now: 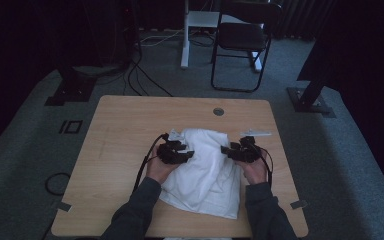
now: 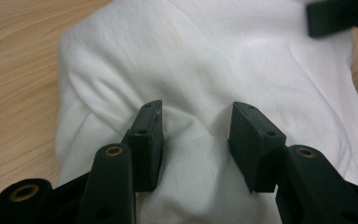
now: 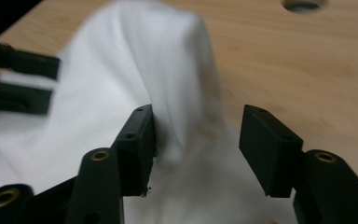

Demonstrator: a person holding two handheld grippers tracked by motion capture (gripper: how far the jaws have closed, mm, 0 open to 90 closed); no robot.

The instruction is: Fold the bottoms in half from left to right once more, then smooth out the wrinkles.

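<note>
Dim room with grey carpet (image 1: 330,165), a black folding chair (image 1: 242,40) and cables beyond a pale wooden bench (image 1: 120,130) with a round cable hole (image 1: 218,111) near its far edge. White cloth (image 1: 205,170), rumpled and loosely bunched, spread over the middle of the bench from mid-depth toward the near edge, a small lighter tag or corner at its far left. Judged light, soft and limp: certain to sag and drape when lifted, no stiffness to push against, easy to slip out of a shallow pinch; no risk of breaking. Best taken at a raised fold or along an edge, with a deep bite gathering more than one layer. Left gripper (image 1: 176,151) low over the cloth's left flank, jaws roughly half open, straddling a raised ridge of cloth (image 2: 196,135) that rises between them; pads seemingly beside the fold rather than pressing it, so nothing clamped. Right gripper (image 1: 240,151) at the cloth's right flank, jaws likewise apart at about mid-width, left pad brushing a hanging fold (image 3: 177,107), right pad over bare wood; blurred there, but no grip to be made out. Both jaws facing inward toward each other across the cloth.
</note>
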